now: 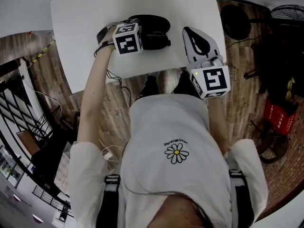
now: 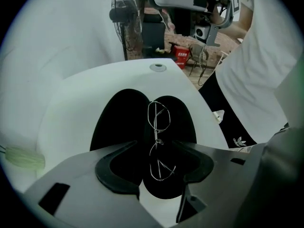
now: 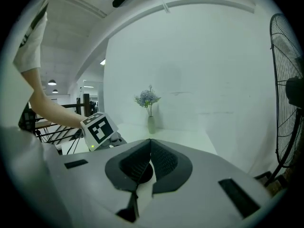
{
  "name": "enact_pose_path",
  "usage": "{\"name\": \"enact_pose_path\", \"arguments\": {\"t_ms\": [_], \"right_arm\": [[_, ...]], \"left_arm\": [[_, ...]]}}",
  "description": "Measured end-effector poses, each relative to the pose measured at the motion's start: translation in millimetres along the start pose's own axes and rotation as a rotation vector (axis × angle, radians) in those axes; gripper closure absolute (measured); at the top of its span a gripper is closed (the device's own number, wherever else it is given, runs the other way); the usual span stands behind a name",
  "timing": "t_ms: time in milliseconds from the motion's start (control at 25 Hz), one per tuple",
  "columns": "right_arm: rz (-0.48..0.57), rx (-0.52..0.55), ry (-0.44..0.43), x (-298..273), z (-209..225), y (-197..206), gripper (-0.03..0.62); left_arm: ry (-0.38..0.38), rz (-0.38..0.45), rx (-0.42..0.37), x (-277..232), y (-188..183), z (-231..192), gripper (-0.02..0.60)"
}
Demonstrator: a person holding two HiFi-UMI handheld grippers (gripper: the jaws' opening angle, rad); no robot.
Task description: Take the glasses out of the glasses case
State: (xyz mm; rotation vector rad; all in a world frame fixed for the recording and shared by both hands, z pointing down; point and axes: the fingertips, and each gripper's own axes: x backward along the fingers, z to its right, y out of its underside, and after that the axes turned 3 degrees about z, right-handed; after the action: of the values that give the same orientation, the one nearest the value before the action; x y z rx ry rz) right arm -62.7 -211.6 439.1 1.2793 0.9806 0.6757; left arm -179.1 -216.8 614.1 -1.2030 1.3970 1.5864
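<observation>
A black glasses case [image 2: 124,120] lies opened flat on the white table [image 2: 71,94], its two halves side by side. Thin wire-framed glasses [image 2: 158,127] rest along the fold between the halves. My left gripper [image 2: 156,147] points steeply down over the case, jaws wide open on either side of the glasses and not touching them. In the head view its marker cube [image 1: 127,38] covers part of the case [image 1: 154,30]. My right gripper [image 1: 190,34] hovers to the right of the case, its jaw tips [image 3: 150,144] meeting with nothing between them.
A vase of flowers [image 3: 150,112] stands at the table's far end. A standing fan [image 2: 127,13] is beside the table, also seen as the fan [image 3: 287,103]. The near table edge [image 1: 142,75] is by the person's body. Red items [image 1: 280,118] lie on the wooden floor.
</observation>
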Motion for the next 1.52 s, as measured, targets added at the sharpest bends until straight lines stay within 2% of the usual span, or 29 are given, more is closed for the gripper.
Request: {"name": "enact_pose_path", "arguments": {"t_ms": [200,320,520,560,600,760,1040,1280,1520], "right_arm": [[-0.011,-0.002,-0.011,-7,-5,2,0.585],[-0.009,0.004,-0.015,-7,-4,0,0.585],[-0.008,0.01,-0.014,-8,-1,-2,0.585],[-0.006,0.013,-0.017,-8,-1,-2,0.585],[-0.006,0.014,-0.019,-8,-1,-3,0.585],[-0.009,0.018,-0.023,-8,3,-4,0.585],[0.014,0.044,-0.038,-9,7,-16,0.585],[0.064,0.081,-0.047,-14,14,-37,0.585],[0.14,0.122,-0.056,-15,17,-68,0.585]], "left_arm": [[0.0,-0.019,-0.001,2,0,1,0.367],[-0.045,-0.046,-0.03,4,0,-2,0.436],[-0.075,-0.058,-0.059,7,-1,-3,0.464],[-0.092,-0.056,-0.063,10,-1,-4,0.483],[-0.111,-0.05,-0.061,12,-2,-6,0.552],[-0.133,-0.024,-0.02,19,-8,-10,0.555],[-0.163,-0.027,-0.015,34,-13,-18,0.555],[-0.28,0.017,0.019,69,-30,-49,0.555],[-0.46,0.091,0.096,126,-54,-80,0.555]]}}
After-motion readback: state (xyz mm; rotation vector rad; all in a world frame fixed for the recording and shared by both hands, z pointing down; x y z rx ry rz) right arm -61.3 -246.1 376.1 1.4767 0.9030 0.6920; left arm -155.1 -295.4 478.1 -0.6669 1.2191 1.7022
